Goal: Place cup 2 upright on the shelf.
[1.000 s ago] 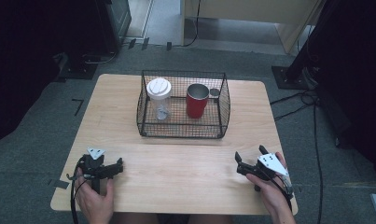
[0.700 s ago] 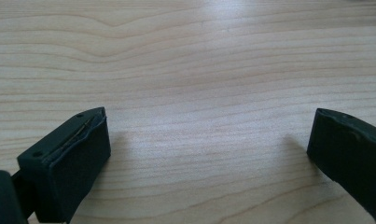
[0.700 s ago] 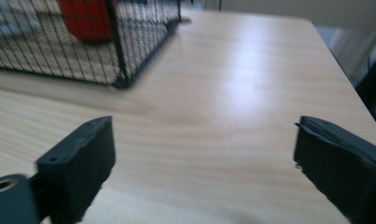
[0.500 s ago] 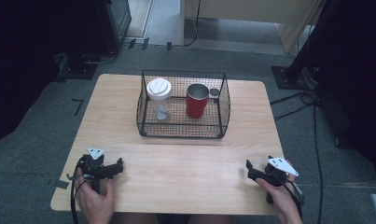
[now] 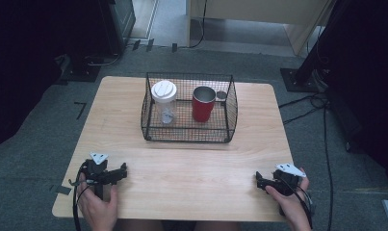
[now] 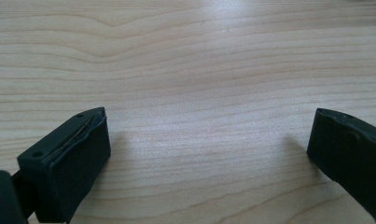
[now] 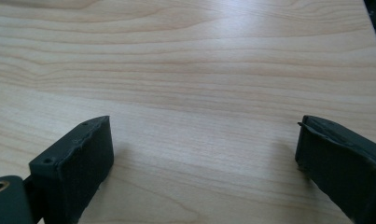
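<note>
Inside wire basket (image 5: 230, 122): red cup (image 5: 202, 104) upright, mouth up.

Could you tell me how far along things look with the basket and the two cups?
Nothing looks done: the lidded clear cup and red cup stand inside the wire basket. Nothing is in hand: the left hand-held gripper and right hand-held gripper rest open at the table's near edge. Any handling remains.
</note>
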Action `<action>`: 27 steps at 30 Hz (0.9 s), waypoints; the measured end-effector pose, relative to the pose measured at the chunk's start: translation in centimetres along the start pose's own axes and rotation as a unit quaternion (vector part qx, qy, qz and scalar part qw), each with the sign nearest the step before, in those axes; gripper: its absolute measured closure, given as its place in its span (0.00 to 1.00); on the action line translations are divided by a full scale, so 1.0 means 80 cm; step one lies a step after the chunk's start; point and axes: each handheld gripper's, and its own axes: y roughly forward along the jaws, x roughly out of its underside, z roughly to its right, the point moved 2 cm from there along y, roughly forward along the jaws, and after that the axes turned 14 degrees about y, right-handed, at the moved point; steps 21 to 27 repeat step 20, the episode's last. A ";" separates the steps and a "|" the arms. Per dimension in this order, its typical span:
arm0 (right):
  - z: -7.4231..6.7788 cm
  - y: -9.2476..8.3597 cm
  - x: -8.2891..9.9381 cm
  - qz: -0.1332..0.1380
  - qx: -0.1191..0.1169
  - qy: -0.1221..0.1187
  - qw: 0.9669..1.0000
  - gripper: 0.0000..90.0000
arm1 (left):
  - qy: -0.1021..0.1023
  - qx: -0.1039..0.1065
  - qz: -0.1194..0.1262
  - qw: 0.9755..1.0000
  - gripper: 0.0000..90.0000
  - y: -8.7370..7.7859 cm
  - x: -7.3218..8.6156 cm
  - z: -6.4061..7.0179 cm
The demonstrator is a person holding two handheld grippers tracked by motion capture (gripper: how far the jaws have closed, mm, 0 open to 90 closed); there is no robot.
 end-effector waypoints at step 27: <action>0.001 0.002 -0.002 0.003 0.010 0.010 1.000 0.04 | -0.001 0.000 0.000 1.000 0.00 0.000 0.000 0.000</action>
